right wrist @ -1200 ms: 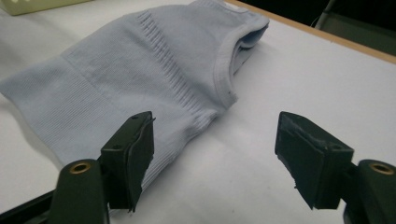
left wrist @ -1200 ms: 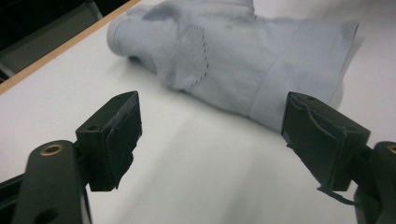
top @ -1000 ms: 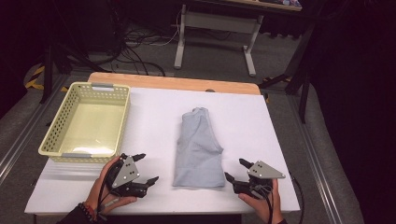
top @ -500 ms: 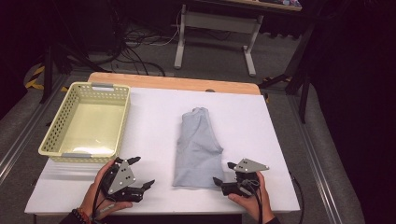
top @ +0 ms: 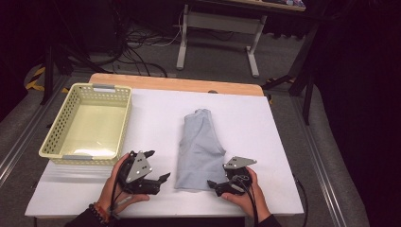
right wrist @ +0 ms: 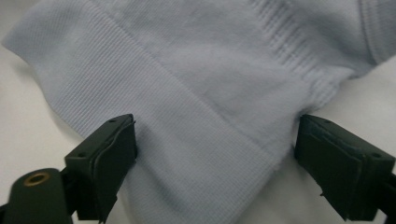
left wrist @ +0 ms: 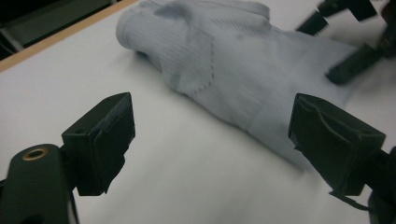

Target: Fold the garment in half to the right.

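A folded pale blue garment lies flat on the white surface, right of the yellow basket, while the left gripper stands spread just beside its near hem and the right gripper, whose jaws have just been opening, straddles the hem's other corner without pinching it.

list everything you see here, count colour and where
garment: one, pale blue ribbed knit, folded, lying mid-table, its near edge between the two grippers
basket: one, pale yellow perforated plastic, left part of the table
table: one, white top with a wooden far edge
desk frame: one, grey metal legs, on the floor beyond the table
cables: several, black, on the floor behind the table
left gripper: one, black, fingers open, near the garment's left side, apart from it
right gripper: one, black, fingers open and just been opening, straddling the garment's near corner
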### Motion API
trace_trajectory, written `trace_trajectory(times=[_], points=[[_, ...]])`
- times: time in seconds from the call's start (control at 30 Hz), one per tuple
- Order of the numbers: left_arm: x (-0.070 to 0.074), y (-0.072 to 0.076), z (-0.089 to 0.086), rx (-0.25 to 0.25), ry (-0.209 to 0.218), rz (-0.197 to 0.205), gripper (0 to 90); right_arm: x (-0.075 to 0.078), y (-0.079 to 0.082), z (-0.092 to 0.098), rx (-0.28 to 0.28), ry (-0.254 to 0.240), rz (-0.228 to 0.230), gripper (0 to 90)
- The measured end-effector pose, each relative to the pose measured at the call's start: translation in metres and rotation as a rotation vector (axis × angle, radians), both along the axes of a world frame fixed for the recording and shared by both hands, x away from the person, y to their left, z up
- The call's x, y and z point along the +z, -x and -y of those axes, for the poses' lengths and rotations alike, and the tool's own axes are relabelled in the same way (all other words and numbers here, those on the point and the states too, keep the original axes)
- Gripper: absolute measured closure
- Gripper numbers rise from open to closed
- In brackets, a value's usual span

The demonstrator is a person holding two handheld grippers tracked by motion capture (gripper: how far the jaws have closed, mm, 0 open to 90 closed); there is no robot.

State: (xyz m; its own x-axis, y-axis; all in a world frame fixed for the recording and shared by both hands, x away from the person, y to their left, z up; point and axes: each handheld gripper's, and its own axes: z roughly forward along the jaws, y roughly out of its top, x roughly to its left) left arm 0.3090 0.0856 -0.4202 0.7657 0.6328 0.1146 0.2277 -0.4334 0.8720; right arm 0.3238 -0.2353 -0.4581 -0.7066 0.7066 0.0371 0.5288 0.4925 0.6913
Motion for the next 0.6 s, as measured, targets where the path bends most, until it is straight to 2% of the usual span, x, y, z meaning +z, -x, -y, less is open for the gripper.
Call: trace_trajectory(times=[0.07,0.1,0.13,0.17,0.2,0.3,0.33,0.37,0.4,0.43,0.53,0.6], points=[[0.007,-0.010,0.013,-0.013,0.037,-0.029,14.0,0.000,0.002,-0.003,0.008,-0.005,0.003,20.7],[0.009,-0.016,0.021,-0.021,0.049,-0.042,14.0,0.000,0.003,-0.003,0.008,-0.008,0.004,22.6],[0.009,-0.016,0.021,-0.021,0.049,-0.042,13.9,0.000,0.003,-0.003,0.008,-0.008,0.004,22.6],[0.012,-0.030,0.036,-0.025,0.052,-0.073,13.0,0.000,0.004,-0.003,0.010,-0.016,0.004,25.4],[0.011,-0.037,0.044,-0.021,0.053,-0.092,12.9,0.000,0.004,-0.003,0.012,-0.019,0.003,26.9],[0.001,-0.059,0.066,0.005,0.012,-0.134,11.7,0.000,0.005,-0.003,0.017,-0.025,0.007,30.2],[0.001,-0.059,0.066,0.005,0.012,-0.134,11.6,0.000,0.005,-0.003,0.021,-0.028,0.008,31.9],[-0.010,-0.074,0.075,0.033,-0.017,-0.189,11.6,0.000,0.006,-0.002,0.024,-0.032,0.008,33.3],[-0.010,-0.074,0.075,0.033,-0.017,-0.189,11.2,0.000,0.006,-0.002,0.025,-0.037,0.008,34.5],[-0.022,-0.086,0.078,0.058,-0.010,-0.255,9.8,0.000,0.006,-0.002,0.028,-0.038,0.008,36.2],[-0.032,-0.094,0.076,0.078,0.000,-0.341,8.4,0.000,0.007,-0.001,0.044,-0.048,0.009,41.3],[-0.038,-0.097,0.075,0.080,-0.008,-0.400,8.2,0.000,0.008,-0.001,0.056,-0.056,0.006,45.1]])
